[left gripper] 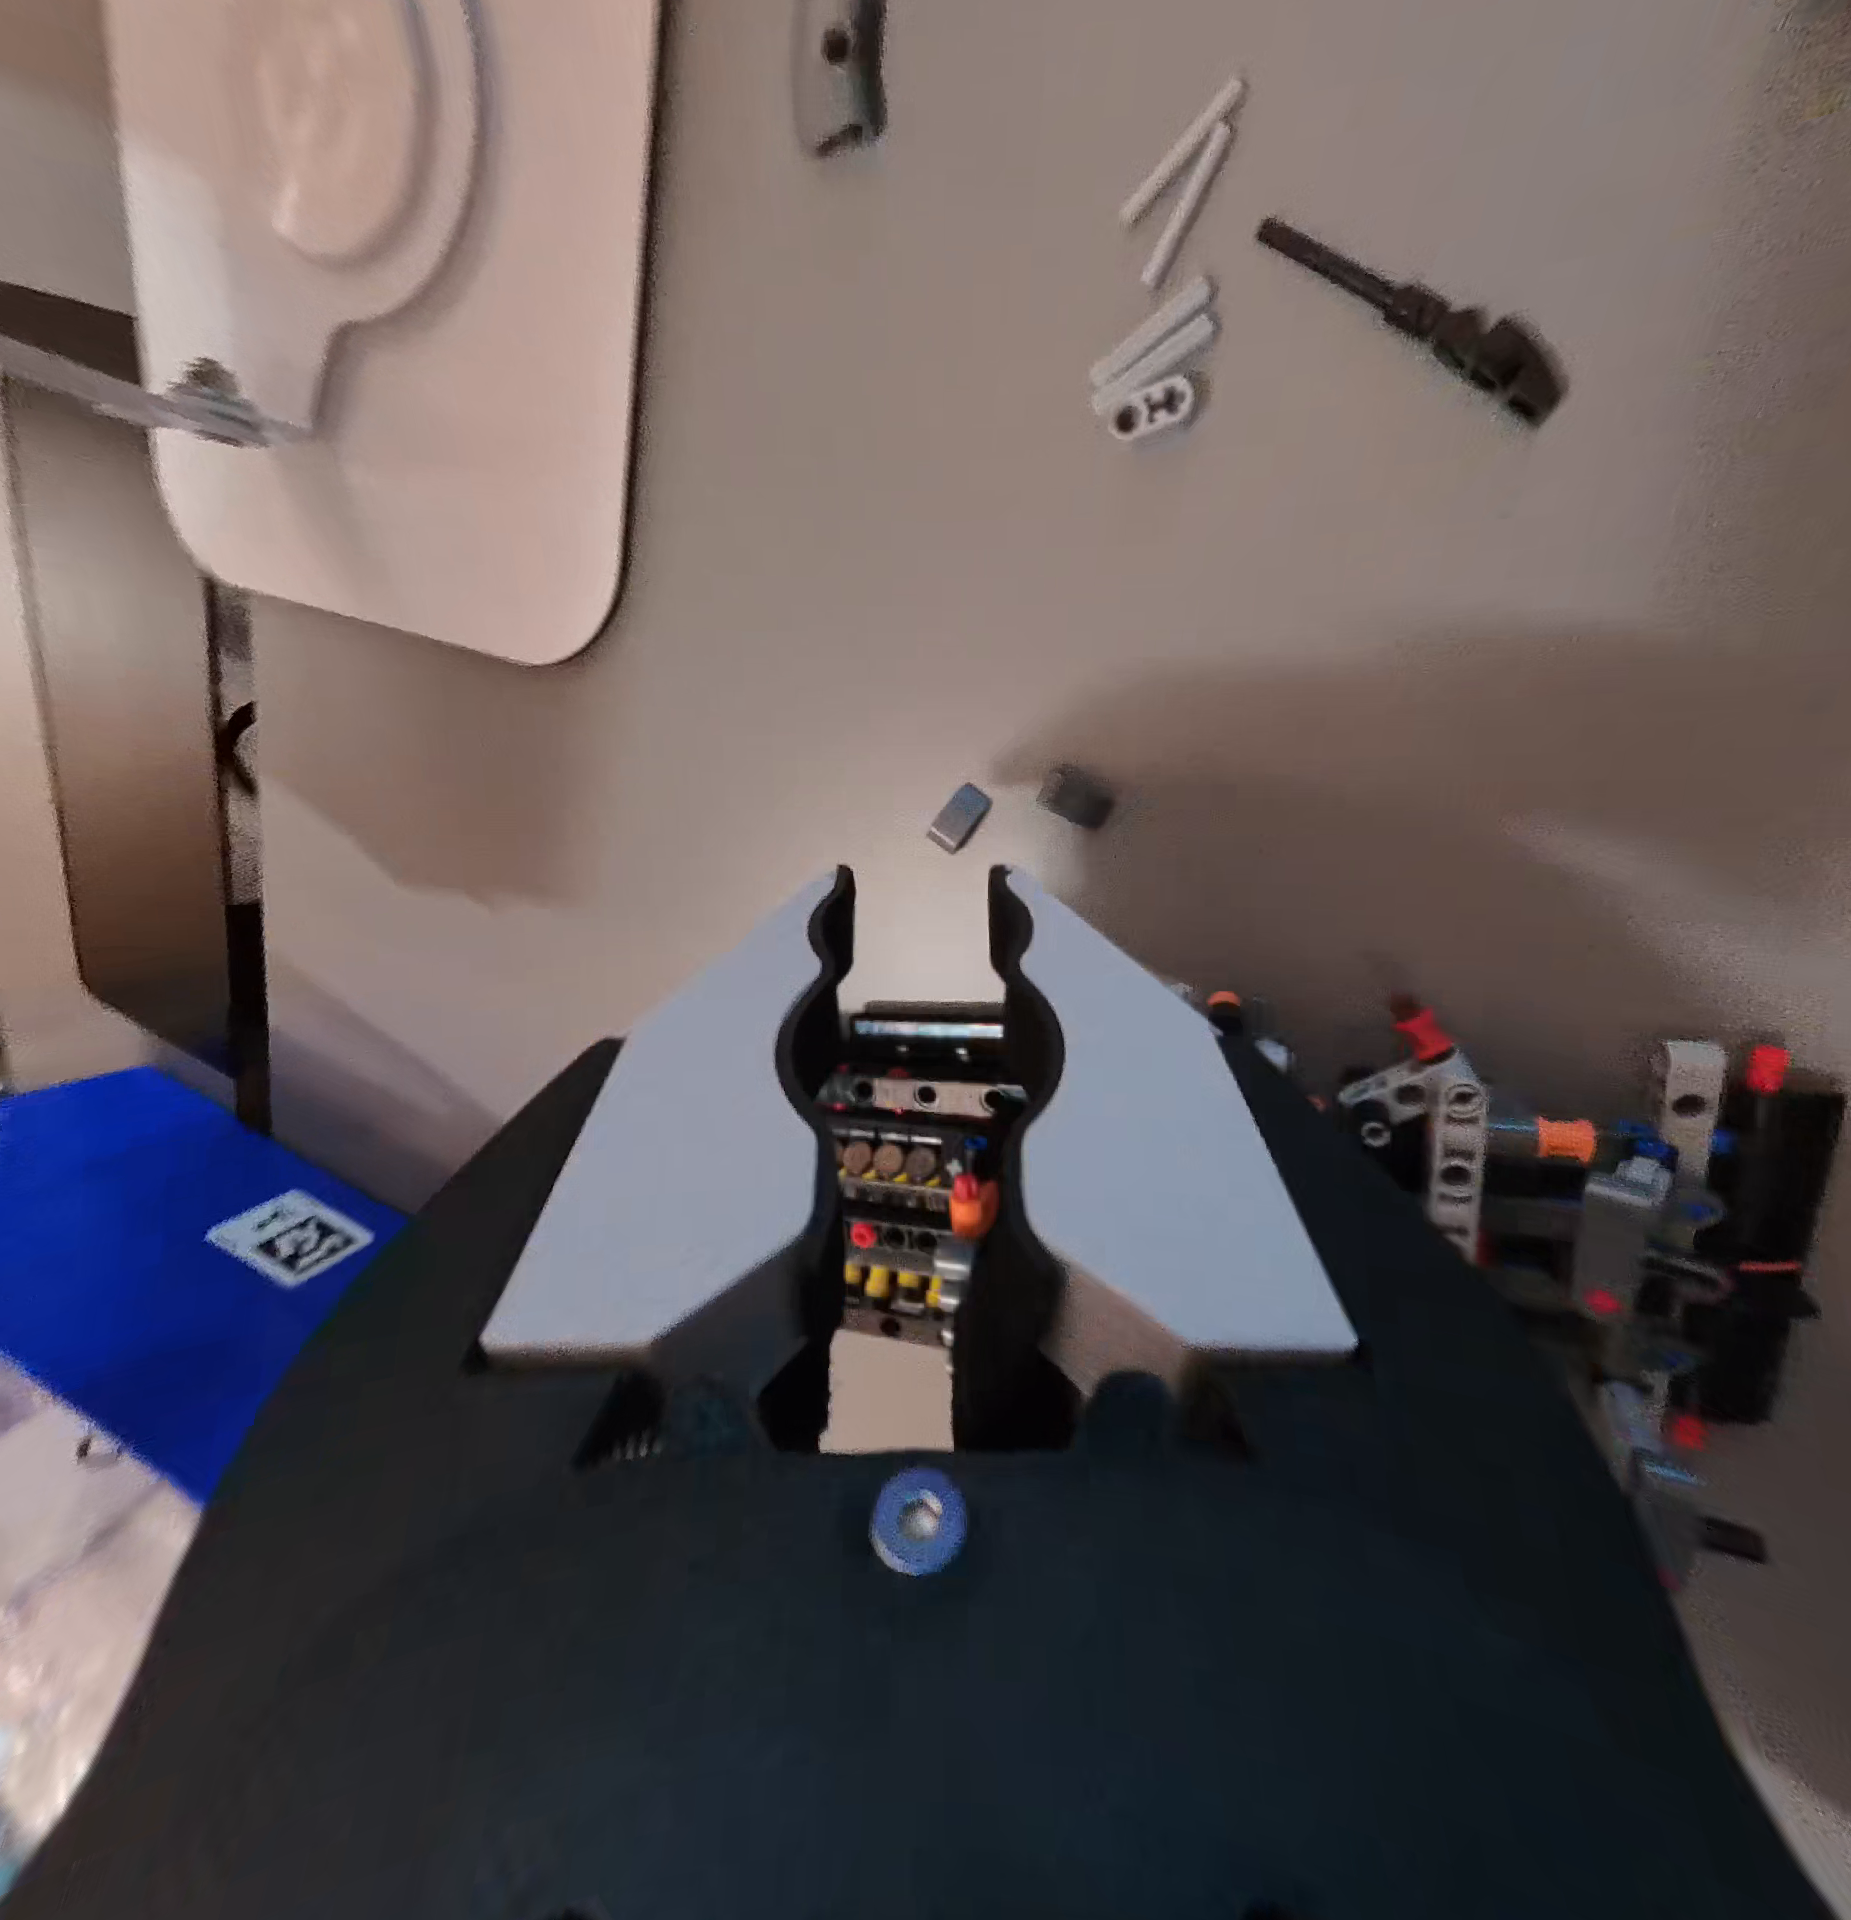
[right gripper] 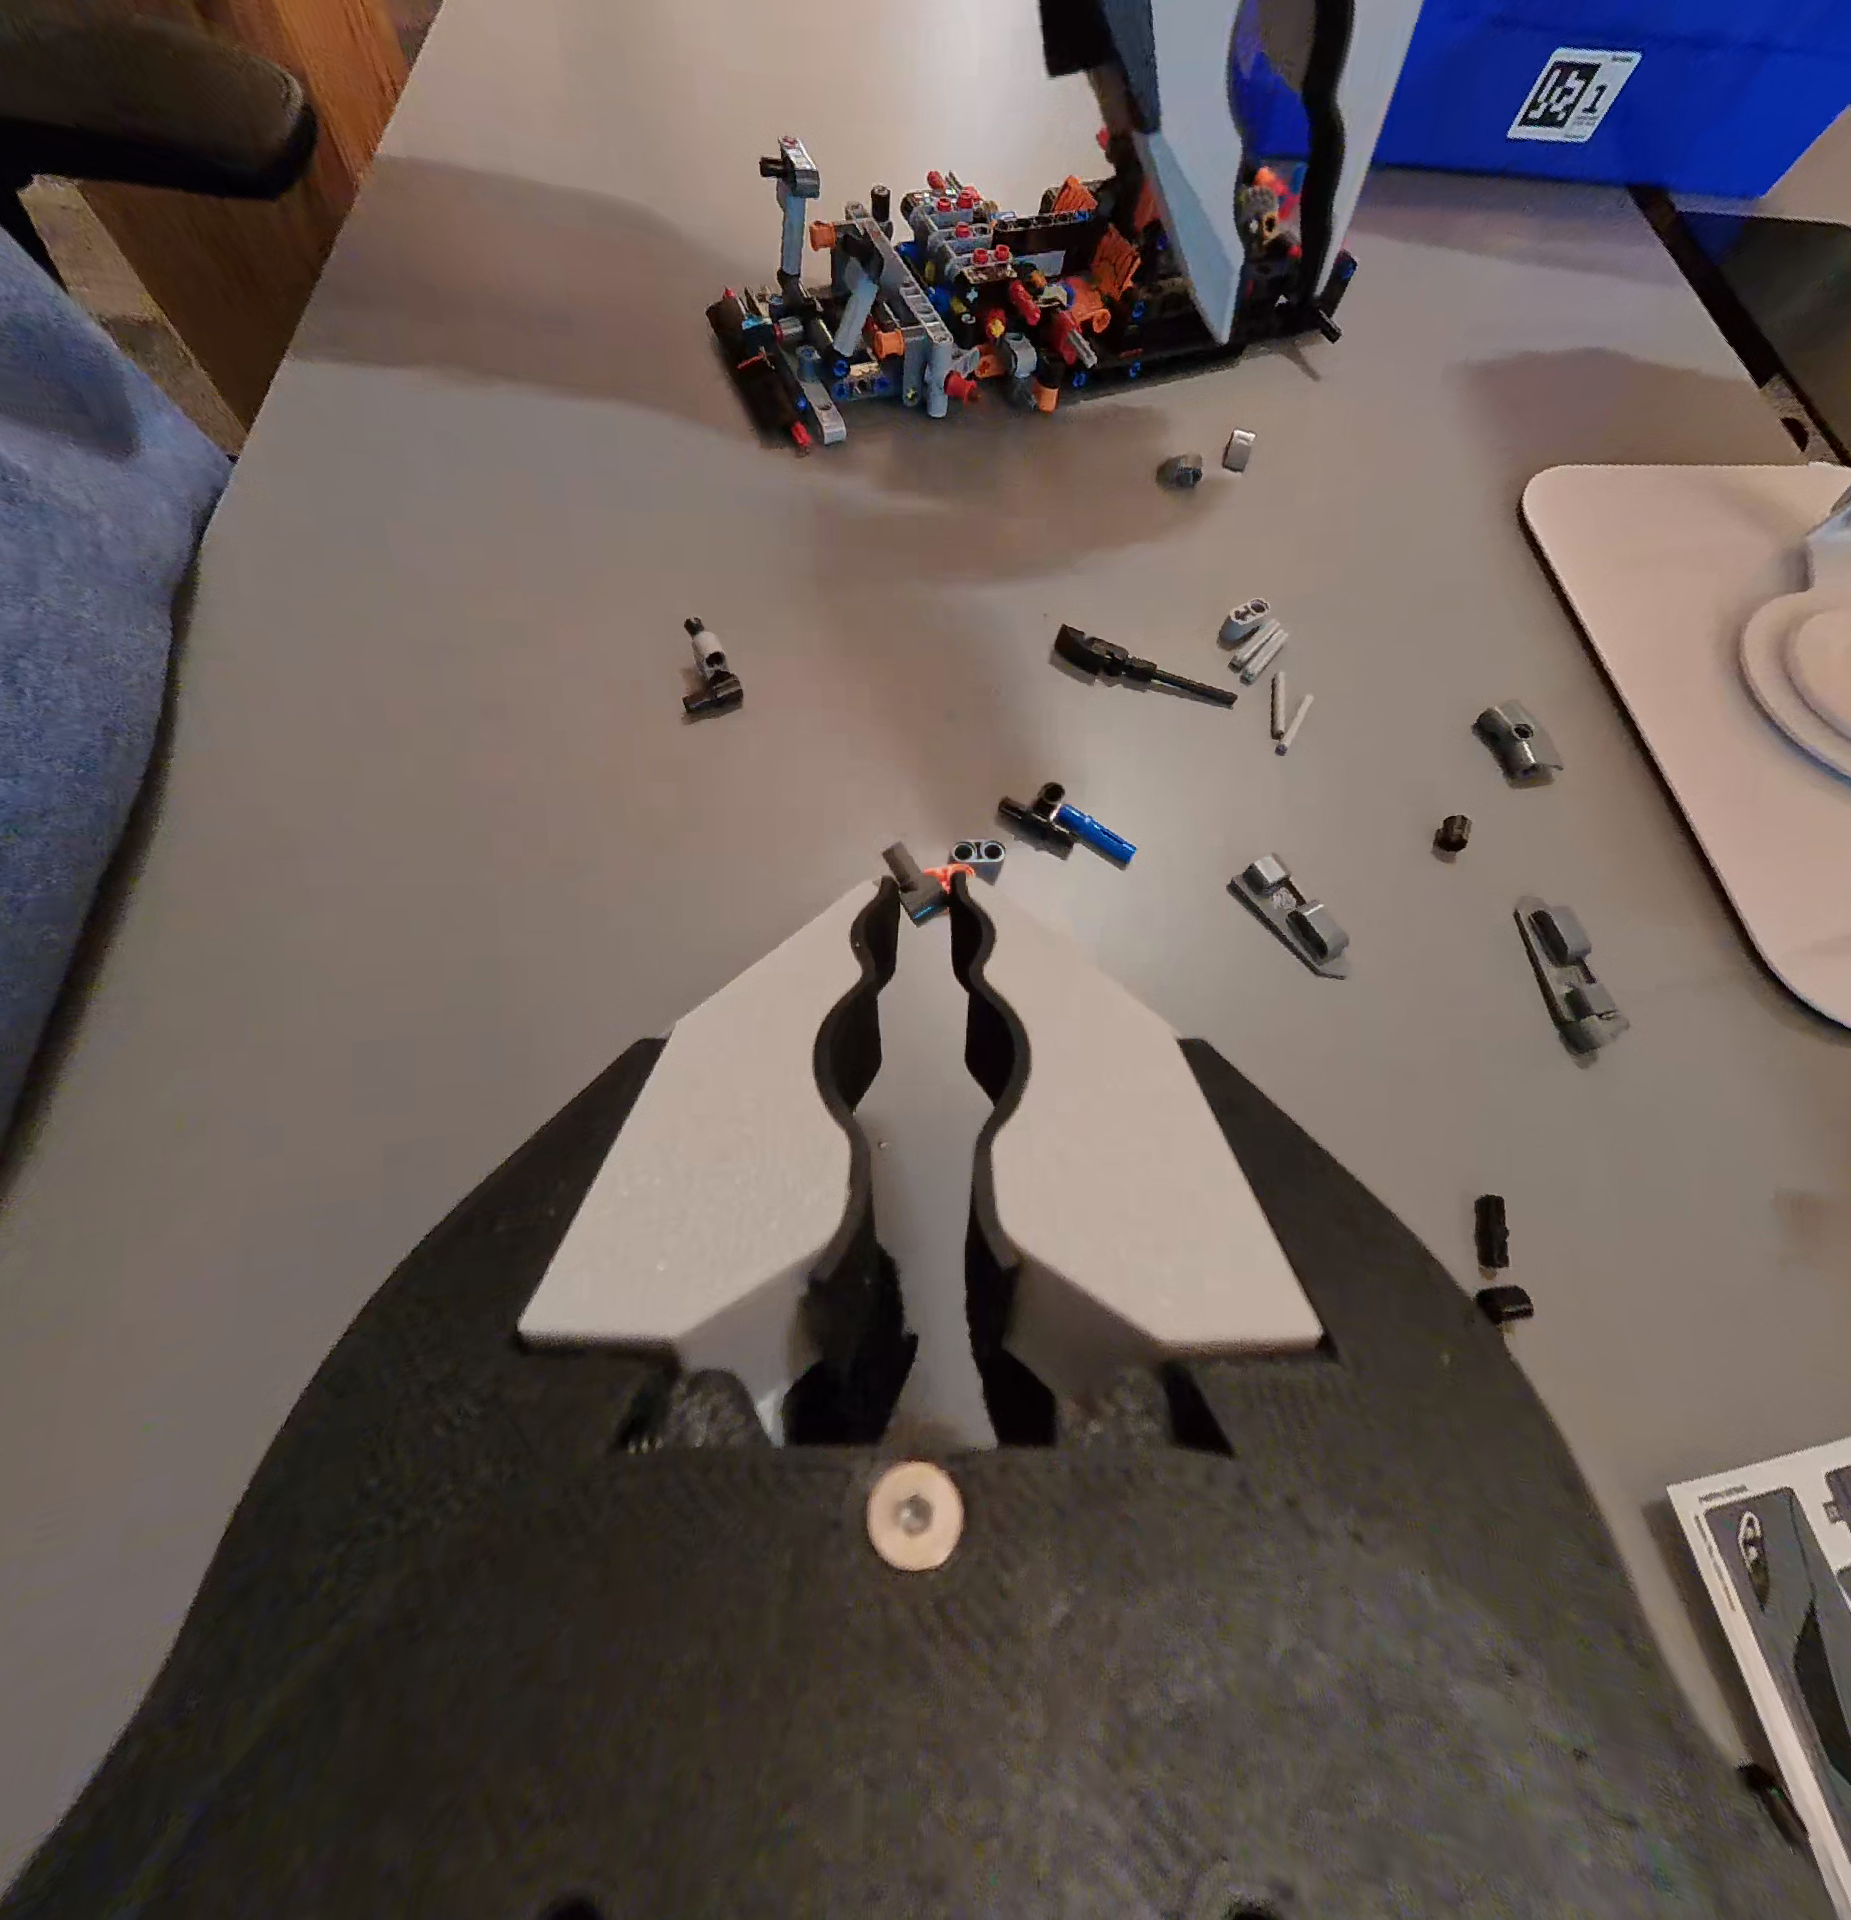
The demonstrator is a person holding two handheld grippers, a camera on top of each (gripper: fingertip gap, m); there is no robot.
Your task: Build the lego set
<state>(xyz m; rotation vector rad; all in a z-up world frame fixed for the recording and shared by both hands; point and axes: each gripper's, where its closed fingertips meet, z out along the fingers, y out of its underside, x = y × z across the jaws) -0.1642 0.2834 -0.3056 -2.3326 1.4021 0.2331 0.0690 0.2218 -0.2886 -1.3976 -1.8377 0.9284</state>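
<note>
The left gripper (left gripper: pixel 921 904) clamped one end of the lego model (right gripper: pixel 962 291), which sat on the grey table (right gripper: pixel 485 727). The right gripper (right gripper: pixel 921 894) pinched a small grey connector piece (right gripper: pixel 916 878) at its tips, among scattered loose parts (right gripper: pixel 1285 914).

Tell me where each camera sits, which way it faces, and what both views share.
Left wrist view: sits on the left gripper, facing steeply down along its fingers, which straddle the lego build; table and loose parts beyond.
Right wrist view: sits on the right gripper, facing forward across the table; its fingertips pinch a small connector piece.
Shared: the lego build, the black axle piece, the blue box; the left gripper also shows in the right view.
</note>
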